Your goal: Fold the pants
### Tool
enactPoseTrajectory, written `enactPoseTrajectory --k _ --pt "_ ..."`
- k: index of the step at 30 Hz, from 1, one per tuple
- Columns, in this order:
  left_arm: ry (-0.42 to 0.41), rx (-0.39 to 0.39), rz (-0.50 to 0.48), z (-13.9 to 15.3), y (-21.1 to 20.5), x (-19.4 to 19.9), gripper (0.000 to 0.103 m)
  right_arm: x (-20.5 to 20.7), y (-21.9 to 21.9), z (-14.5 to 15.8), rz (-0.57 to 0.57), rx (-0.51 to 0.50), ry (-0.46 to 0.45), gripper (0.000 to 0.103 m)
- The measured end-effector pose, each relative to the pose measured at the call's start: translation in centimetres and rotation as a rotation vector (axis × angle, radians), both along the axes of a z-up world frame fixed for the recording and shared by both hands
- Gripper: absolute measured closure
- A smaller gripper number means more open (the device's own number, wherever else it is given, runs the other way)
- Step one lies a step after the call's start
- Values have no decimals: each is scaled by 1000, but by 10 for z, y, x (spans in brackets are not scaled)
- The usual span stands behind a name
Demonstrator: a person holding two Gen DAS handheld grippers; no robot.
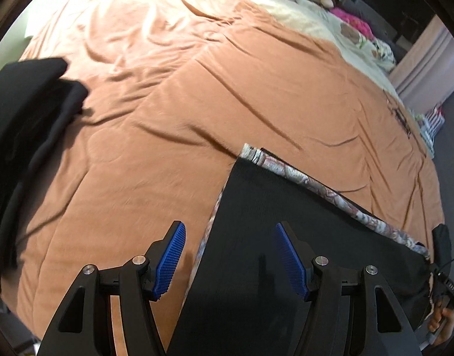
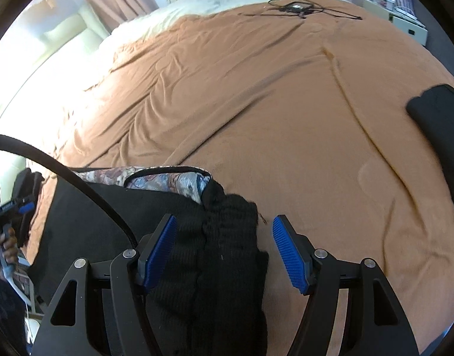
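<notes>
Orange bedspread (image 1: pixel 227 89): black pants (image 1: pixel 271 237) under 2 open claws.

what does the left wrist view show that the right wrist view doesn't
Only the left wrist view: a dark folded pile at its left edge and the pants' patterned trim running long. Only the right wrist view: the ribbed black waistband, a cable tangle. Both: the orange bedspread, black pants, an open tool.
</notes>
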State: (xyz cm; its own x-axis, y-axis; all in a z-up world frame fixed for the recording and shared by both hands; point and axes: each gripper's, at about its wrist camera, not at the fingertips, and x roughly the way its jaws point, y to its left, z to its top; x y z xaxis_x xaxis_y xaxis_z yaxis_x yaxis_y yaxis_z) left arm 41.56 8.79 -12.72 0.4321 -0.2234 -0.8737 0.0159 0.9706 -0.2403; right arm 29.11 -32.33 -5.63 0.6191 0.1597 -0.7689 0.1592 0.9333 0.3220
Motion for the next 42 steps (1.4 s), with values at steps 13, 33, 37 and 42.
enactPoseTrajectory --k 13,33,37,42 --pt "48 110 -102 -37 -44 67 38 32 -2 -16 55 -45 38 68" --pt "12 193 -95 -54 -83 103 93 39 -2 -30 -15 -84 54 78" --pt "28 212 -89 -50 -83 105 80 47 -2 -32 -26 -90 77 72" --pt "39 121 -46 -29 -66 86 49 32 -11 -17 -57 -31 44 45"
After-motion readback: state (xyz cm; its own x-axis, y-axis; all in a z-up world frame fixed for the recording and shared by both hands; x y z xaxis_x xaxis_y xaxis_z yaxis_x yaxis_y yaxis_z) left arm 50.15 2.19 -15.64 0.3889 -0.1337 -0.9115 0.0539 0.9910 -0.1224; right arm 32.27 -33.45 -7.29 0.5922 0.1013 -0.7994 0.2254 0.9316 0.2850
